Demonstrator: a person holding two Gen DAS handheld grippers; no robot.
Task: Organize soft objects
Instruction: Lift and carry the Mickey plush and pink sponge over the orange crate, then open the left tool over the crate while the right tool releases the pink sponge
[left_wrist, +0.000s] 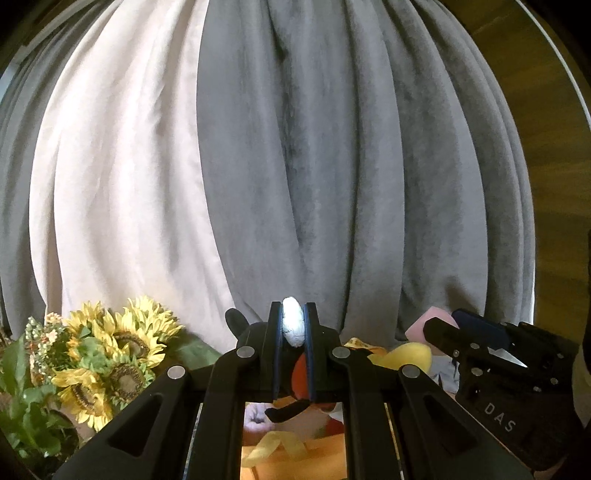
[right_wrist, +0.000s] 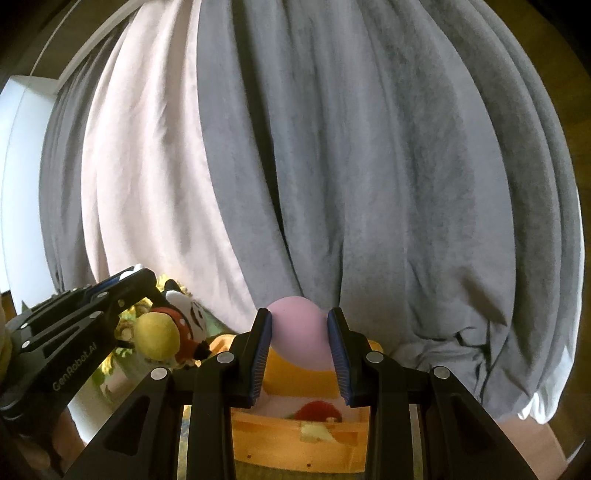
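Two curtains (left_wrist: 258, 166) hang behind; left tool (left_wrist: 294, 325) pinches plush toy (right_wrist: 188, 325), right tool (right_wrist: 300, 339) squeezes pink, perhaps foam, ball (right_wrist: 297, 332).

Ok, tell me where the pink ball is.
The pink ball sits centre-bottom in the right wrist view, squeezed in the right tongs, above the orange box.

Left gripper (left_wrist: 294, 326) and right gripper (right_wrist: 300, 341) side by side, jaws clamped, nearly level.

I see grey curtain (left_wrist: 369, 166) in heavy folds, cream curtain (left_wrist: 118, 166) beside it, backlit by daylight. Artificial sunflower bouquet (left_wrist: 110, 350) at lower left. Wood panel (left_wrist: 546, 129) at right.
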